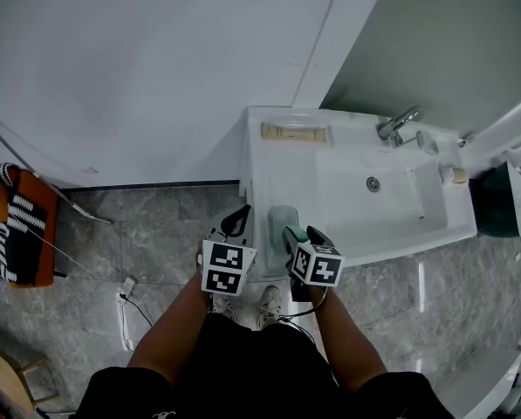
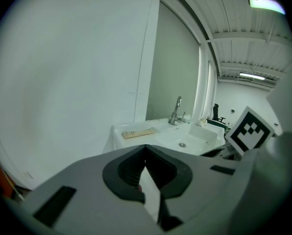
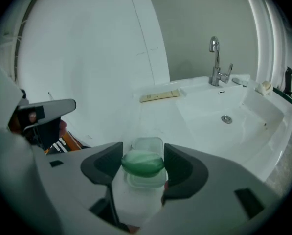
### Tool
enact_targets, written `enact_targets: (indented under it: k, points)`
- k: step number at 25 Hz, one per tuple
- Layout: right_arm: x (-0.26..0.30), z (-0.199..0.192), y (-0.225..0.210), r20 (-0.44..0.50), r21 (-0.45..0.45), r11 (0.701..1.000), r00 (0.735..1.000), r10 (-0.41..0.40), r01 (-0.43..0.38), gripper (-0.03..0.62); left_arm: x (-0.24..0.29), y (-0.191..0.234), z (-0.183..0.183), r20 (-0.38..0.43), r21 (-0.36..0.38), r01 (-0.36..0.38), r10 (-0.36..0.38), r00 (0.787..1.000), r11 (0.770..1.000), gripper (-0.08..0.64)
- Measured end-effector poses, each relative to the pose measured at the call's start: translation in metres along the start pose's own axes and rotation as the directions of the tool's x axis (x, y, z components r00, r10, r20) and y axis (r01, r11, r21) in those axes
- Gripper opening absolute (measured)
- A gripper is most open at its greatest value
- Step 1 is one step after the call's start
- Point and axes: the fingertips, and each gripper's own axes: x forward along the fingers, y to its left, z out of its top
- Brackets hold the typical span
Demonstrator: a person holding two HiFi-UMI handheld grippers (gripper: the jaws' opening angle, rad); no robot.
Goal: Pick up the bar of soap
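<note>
The green oval bar of soap [image 3: 142,163] sits between the jaws of my right gripper [image 3: 143,164], whose pads touch it on both sides. Directly under it is a clear soap dish [image 3: 146,146] on the front left rim of the white sink [image 3: 199,109]. I cannot tell whether the soap is lifted off the dish. In the head view the right gripper [image 1: 293,234] is over the soap dish [image 1: 281,223] at the sink's [image 1: 269,168] near corner. My left gripper [image 1: 236,222] hangs just left of the sink, shut and empty; in its own view the left gripper [image 2: 146,153] has its jaws together.
A beige flat tube [image 1: 293,133] lies on the sink's back left ledge. The chrome faucet [image 1: 398,122] stands at the back, with the drain [image 1: 373,182] in the basin. A dark green bin [image 1: 497,201] is right of the sink. An orange seat with striped cloth [image 1: 11,227] is far left.
</note>
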Motion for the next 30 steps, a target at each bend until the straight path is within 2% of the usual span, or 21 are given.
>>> enact_targets:
  k: [12, 30]
  points:
    - [-0.018, 0.026, 0.007, 0.039, 0.105, 0.994, 0.999, 0.038, -0.042, 0.275, -0.001, 0.001, -0.003, -0.003, -0.005, 0.005, -0.005, 1.0, 1.0, -0.002]
    - [-0.051, 0.073, 0.027, 0.136, 0.084, 0.992, 0.987, 0.085, -0.097, 0.267, -0.001, -0.004, -0.003, 0.001, -0.005, 0.016, -0.016, 1.0, 1.0, -0.002]
